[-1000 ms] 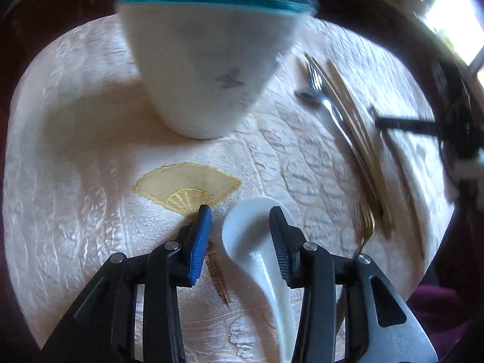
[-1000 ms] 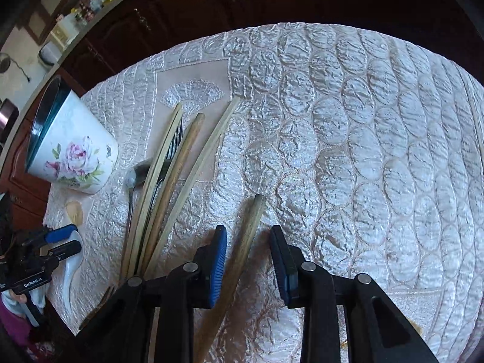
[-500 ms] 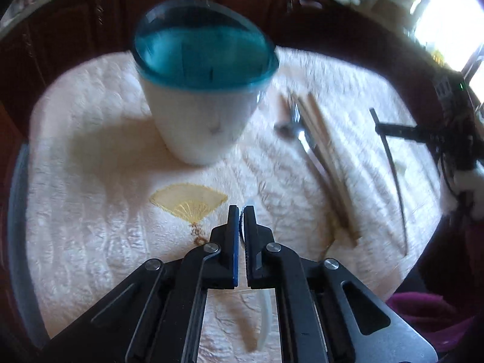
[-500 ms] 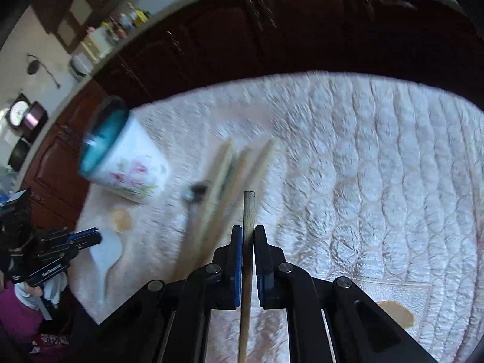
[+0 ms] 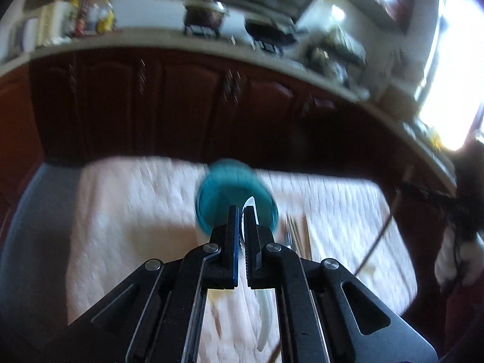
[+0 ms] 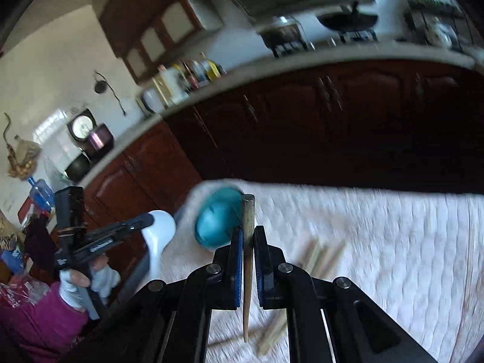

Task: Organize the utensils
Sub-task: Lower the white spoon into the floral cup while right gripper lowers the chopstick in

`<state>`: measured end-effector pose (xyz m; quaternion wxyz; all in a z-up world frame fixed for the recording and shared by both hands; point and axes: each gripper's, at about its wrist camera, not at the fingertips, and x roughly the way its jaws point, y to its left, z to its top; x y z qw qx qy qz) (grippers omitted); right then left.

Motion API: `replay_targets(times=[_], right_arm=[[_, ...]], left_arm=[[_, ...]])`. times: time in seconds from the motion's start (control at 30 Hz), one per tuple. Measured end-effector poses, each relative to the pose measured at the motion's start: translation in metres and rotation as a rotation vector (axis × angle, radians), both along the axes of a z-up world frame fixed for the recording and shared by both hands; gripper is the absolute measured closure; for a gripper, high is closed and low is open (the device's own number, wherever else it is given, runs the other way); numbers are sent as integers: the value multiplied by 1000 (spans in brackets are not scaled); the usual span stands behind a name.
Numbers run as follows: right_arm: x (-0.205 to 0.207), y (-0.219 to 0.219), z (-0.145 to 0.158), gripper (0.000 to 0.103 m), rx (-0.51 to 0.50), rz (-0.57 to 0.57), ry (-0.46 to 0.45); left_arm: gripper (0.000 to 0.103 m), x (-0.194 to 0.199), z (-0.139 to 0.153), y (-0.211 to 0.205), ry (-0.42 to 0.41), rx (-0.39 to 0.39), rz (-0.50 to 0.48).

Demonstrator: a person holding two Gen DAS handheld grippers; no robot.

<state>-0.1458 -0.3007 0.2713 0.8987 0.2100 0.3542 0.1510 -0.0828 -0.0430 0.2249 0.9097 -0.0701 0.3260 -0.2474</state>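
My left gripper (image 5: 241,211) is shut on a white ceramic spoon (image 5: 265,311), held high above the table; the spoon's bowl (image 6: 158,227) shows in the right wrist view. My right gripper (image 6: 248,233) is shut on a wooden chopstick (image 6: 248,260), lifted off the cloth. The cup with the teal inside (image 5: 234,199) stands on the table beyond both grippers; it also shows in the right wrist view (image 6: 216,222). More chopsticks (image 6: 317,254) and a fork (image 5: 289,237) lie on the cloth beside the cup. Both views are blurred.
The table carries a cream quilted cloth (image 5: 136,211). Dark wooden cabinets (image 5: 181,106) and a cluttered countertop run behind it. The person's sleeve (image 6: 39,317) is at the left of the right wrist view.
Both grippers closed, the left on the spoon and the right on the chopstick, and have lifted them well above the table. The views now tilt up toward the cabinets.
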Motion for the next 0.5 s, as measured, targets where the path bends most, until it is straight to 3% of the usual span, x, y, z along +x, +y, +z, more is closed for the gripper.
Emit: replay_targets(times=[0.07, 0.2, 0.3, 0.5], right_arm=[[11, 6, 14, 96, -5, -2, -37], [45, 16, 34, 96, -21, -14, -98], [76, 32, 38, 96, -64, -17, -125], [123, 46, 26, 96, -113, -40, -143]], left_arm=[[101, 13, 14, 1, -44, -11, 57], [101, 32, 24, -9, -147, 37, 145], [101, 50, 19, -17, -172, 35, 168], [101, 79, -7, -32, -244, 104, 235]])
